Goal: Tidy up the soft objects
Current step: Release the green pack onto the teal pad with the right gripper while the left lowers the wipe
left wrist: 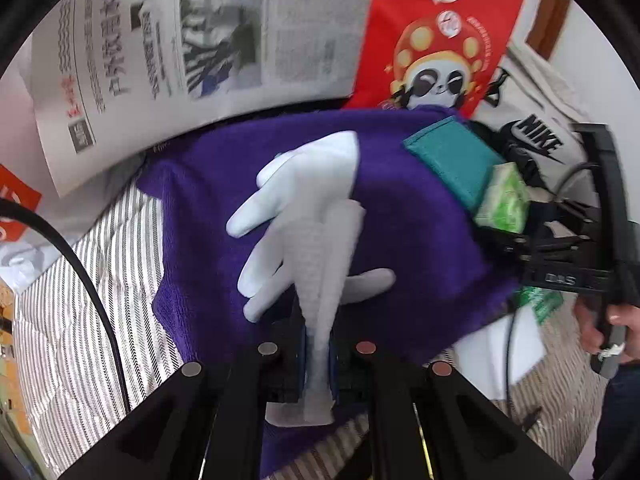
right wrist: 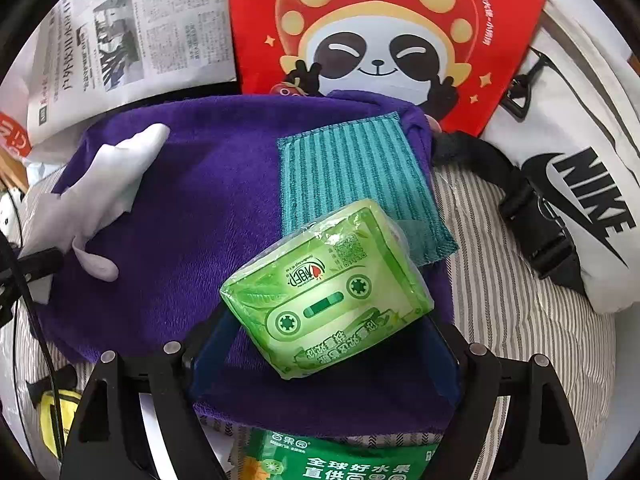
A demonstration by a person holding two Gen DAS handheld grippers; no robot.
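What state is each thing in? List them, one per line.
Left tool: shut on the white rubber glove.
White rubber glove: limp, cuff pinched, draped over the towel.
Right tool: fingers spread around the tissue pack; grip unclear.
Green plastic tissue pack: sealed, tilted.
Purple plush towel: spread flat.
Teal ribbed cloth: flat on the towel.
Folded newspaper: lying flat.

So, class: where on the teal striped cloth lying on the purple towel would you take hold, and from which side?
Grip the teal cloth at its near right corner, which overhangs the purple towel edge, coming in from the right. It lies flat, so elsewhere the fingers would likely pinch towel too. The green tissue pack, between the right gripper fingers, covers its near edge.
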